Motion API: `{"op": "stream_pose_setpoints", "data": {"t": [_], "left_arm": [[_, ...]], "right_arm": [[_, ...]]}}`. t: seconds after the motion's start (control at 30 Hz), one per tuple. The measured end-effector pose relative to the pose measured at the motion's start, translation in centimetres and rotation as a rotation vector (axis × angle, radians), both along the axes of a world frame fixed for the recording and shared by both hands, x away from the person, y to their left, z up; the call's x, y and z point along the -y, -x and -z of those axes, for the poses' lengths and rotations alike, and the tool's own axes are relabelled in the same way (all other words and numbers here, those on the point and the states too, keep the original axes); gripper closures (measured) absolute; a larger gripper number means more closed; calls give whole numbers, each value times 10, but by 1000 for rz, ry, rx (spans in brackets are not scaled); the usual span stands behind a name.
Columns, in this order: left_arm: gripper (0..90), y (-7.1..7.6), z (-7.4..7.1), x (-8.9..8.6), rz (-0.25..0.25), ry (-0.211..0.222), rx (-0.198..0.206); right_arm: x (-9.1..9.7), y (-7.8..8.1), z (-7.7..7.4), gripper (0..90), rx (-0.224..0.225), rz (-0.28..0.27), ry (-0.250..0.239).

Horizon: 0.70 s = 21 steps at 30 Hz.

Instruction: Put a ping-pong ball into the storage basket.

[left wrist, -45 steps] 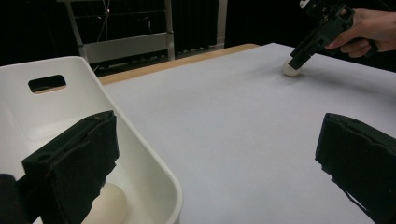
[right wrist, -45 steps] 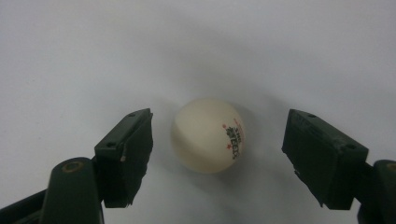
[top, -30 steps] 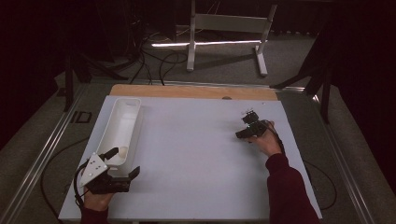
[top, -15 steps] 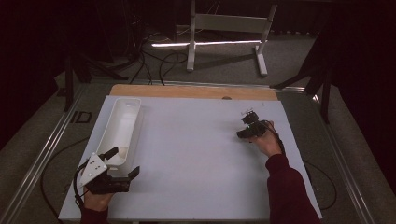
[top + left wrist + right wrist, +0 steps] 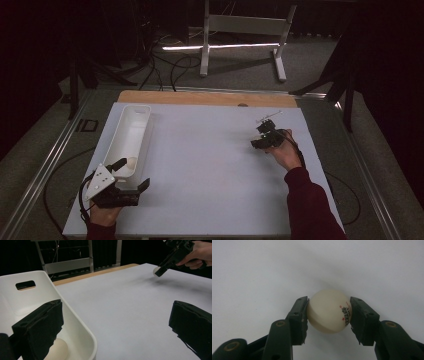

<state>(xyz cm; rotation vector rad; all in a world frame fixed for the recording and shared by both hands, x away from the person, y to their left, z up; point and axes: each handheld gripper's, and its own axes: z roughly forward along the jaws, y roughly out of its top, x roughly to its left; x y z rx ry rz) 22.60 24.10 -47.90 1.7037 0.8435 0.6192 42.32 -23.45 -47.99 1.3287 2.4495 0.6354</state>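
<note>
My right gripper [image 5: 328, 308] is shut on a cream ping-pong ball [image 5: 328, 313] with red and black print, both pads pressing its sides just above the white table. In the high view this gripper [image 5: 257, 143] is at the right of the table. The left gripper view shows it far off with the ball [image 5: 157, 271] at its tip. My left gripper [image 5: 132, 172] stands open at the near left, its jaws straddling the near end of a long white tray [image 5: 145, 135]. One jaw is inside the tray [image 5: 75, 315], beside a second ball [image 5: 58, 348] lying on the tray floor.
The white tabletop [image 5: 200, 165] lies between the two grippers. A wooden strip [image 5: 200, 97] runs along the far edge. Beyond it stand a white frame [image 5: 240, 30] and cables on the floor. A metal rail [image 5: 45, 170] borders the left side.
</note>
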Motion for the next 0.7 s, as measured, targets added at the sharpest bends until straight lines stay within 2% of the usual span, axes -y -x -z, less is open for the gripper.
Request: {"op": "stream_pose_setpoints", "data": {"t": [0.7], "left_arm": [[3, 0, 0, 1, 0, -1, -3]], "right_arm": [[-3, 6, -8, 506, 15, -19, -3]]}}
